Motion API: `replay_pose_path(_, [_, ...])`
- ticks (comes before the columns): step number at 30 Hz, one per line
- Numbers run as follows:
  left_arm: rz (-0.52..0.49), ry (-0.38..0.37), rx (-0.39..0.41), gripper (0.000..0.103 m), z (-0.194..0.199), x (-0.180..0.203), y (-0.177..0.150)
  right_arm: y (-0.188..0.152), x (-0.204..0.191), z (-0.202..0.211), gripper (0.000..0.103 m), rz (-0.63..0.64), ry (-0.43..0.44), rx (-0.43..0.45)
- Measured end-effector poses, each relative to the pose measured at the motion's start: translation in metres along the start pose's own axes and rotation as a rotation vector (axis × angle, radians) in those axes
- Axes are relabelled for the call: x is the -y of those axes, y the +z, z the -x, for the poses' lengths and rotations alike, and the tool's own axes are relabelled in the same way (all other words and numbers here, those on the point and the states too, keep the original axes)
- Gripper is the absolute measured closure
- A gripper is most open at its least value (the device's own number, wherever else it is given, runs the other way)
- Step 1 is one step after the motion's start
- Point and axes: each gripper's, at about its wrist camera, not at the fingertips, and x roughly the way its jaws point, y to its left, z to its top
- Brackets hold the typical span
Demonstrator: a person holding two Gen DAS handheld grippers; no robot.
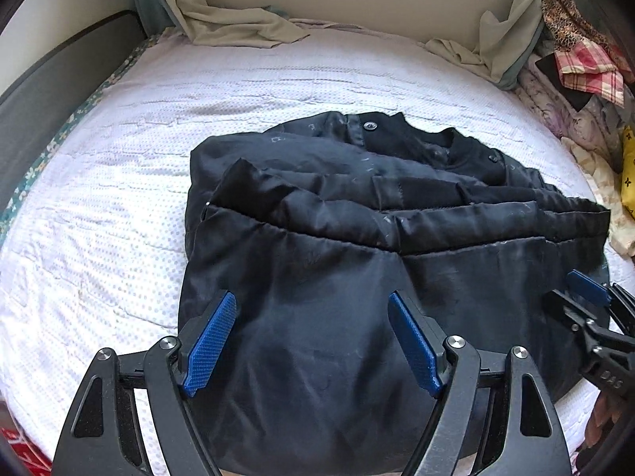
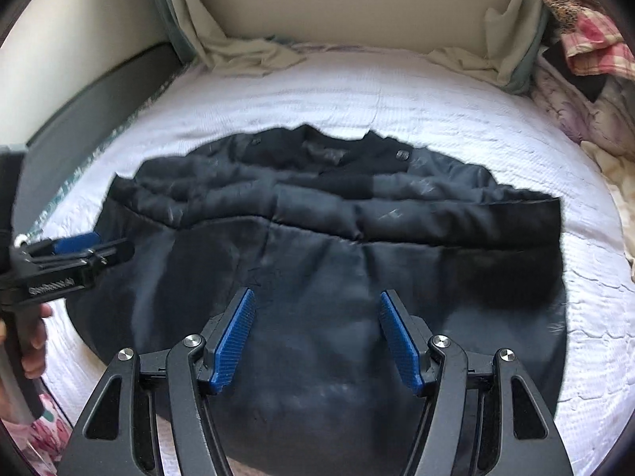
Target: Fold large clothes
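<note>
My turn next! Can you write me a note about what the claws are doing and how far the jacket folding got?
Left claw: open, holding nothing, hovering over the near left part of the black jacket.
Right claw: open, holding nothing, above the jacket's near middle.
Jacket: lies on the white bed cover, collar and snaps at the far edge, near half spread flat.
Done: sleeves look laid across the body, making a puffy band.
Left: probably fold the near hem up toward the collar, then smooth it.
Beside it: a pile of other clothes at the right edge.
</note>
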Motion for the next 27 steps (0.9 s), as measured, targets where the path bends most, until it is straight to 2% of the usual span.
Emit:
replay_pose_path(7, [-0.005,0.016,-0.034,0.021,-0.015,-0.001,-0.004,-0.011,0.0,-0.03,0.039,0.04,-0.07,-0.034])
replay_pose_path(10, [0.017,-0.012,-0.033,0.021,-0.011,-0.004,-0.001,-0.018,-0.002,-0.042,0.039,0.068,-0.093,-0.044])
replay_pose_path(15, [0.088,-0.067,-0.013,0.021,0.003,-0.021,0.007,-0.021,0.005,-0.055,0.039,0.036,-0.079,-0.059])
replay_pose_path(21, [0.166,-0.095,0.011,0.018,0.019,-0.058,0.01,-0.011,0.007,-0.036,0.036,0.007,-0.041,-0.071])
replay_pose_path(27, [0.332,-0.21,-0.035,0.016,0.017,-0.111,-0.002,0.001,0.01,0.007,0.031,-0.042,0.051,-0.01])
